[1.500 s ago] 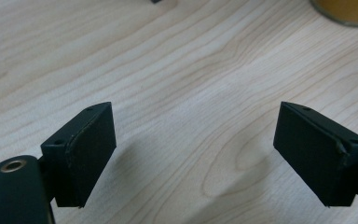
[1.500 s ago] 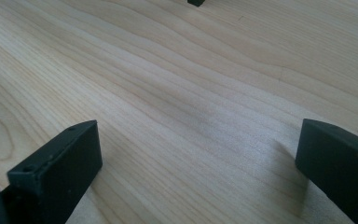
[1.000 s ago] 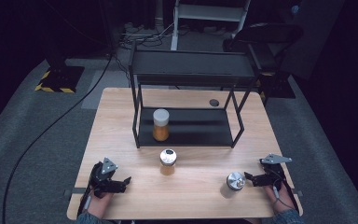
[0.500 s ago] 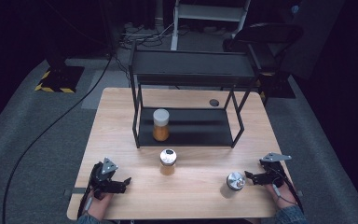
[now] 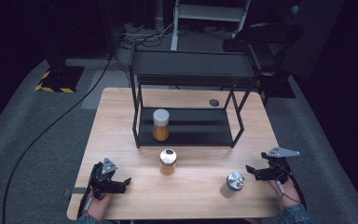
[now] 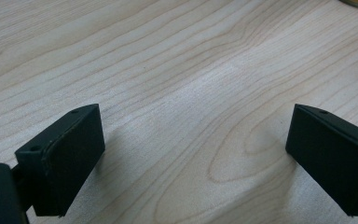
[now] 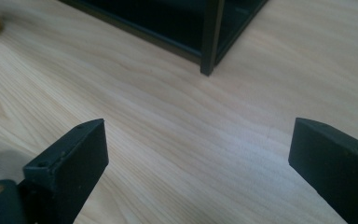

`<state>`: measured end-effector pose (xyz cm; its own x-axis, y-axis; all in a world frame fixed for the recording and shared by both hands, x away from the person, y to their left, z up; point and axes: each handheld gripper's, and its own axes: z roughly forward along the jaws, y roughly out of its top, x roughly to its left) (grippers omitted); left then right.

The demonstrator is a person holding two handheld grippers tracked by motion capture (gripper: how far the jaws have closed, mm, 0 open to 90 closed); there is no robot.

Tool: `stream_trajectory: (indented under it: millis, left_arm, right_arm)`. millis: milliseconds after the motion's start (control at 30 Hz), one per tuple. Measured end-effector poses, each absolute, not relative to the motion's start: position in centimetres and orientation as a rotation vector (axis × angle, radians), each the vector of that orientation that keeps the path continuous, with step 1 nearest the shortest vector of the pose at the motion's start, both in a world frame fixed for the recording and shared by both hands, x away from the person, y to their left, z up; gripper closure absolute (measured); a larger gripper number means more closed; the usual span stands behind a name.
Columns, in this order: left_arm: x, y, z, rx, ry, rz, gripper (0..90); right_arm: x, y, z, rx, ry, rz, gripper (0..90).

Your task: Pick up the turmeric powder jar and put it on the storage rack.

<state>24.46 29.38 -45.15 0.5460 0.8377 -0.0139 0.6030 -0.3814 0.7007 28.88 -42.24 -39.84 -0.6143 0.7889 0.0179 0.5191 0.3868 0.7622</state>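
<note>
Right gripper [image 5: 253, 171] stands released, jaws having just opened wider with nothing between them, just right of the silver-lidded jar [image 5: 236, 182] at the table's near right. Approach step; next: advance left, straddle the jar, close.

A light wooden table [image 5: 121, 140] stands on a grey carpet floor [image 5: 28, 154]. On the far half of the table is a black metal rack [image 5: 191, 65] with a flat top and a low shelf. A jar [image 5: 161, 124] with a pale lid and orange stuff inside stands upright on the low shelf, near its left side. A small dark round thing [image 5: 214, 102] lies on the table behind the rack. A black cable [image 5: 51, 127] runs across the floor to the left. A yellow and black striped base [image 5: 51, 86] sits farther back.
</note>
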Motion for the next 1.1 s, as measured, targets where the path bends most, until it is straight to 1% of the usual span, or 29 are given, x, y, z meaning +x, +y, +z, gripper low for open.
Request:
stream_trajectory:
  millis: [33,67,133,500,867,1100]
  left_arm:
    - [24.5,29.4,-45.1,2.119,1.156,0.456,4.4]
    - [24.5,29.4,-45.2,2.119,1.156,0.455,4.4]
    - [24.5,29.4,-45.1,2.119,1.156,0.455,4.4]
    - [24.5,29.4,-45.1,2.121,1.155,0.454,4.0]
    - [24.5,29.4,-45.1,2.120,1.157,0.453,3.8]
    - [24.5,29.4,-45.1,2.121,1.158,0.454,3.7]
  right_arm:
    - [28.7,-42.1,-38.9,1.134,2.298,1.089,4.5]
    - [28.7,-42.1,-38.9,1.134,2.298,1.089,4.5]
    - [28.6,-41.7,-37.6,1.123,2.296,1.099,4.5]
    - [28.1,-40.1,-34.4,1.074,2.281,1.126,4.5]
    - [27.9,-38.7,-32.9,1.076,2.279,1.143,4.4]
    - [27.8,-37.4,-32.3,1.041,2.287,1.166,2.4]
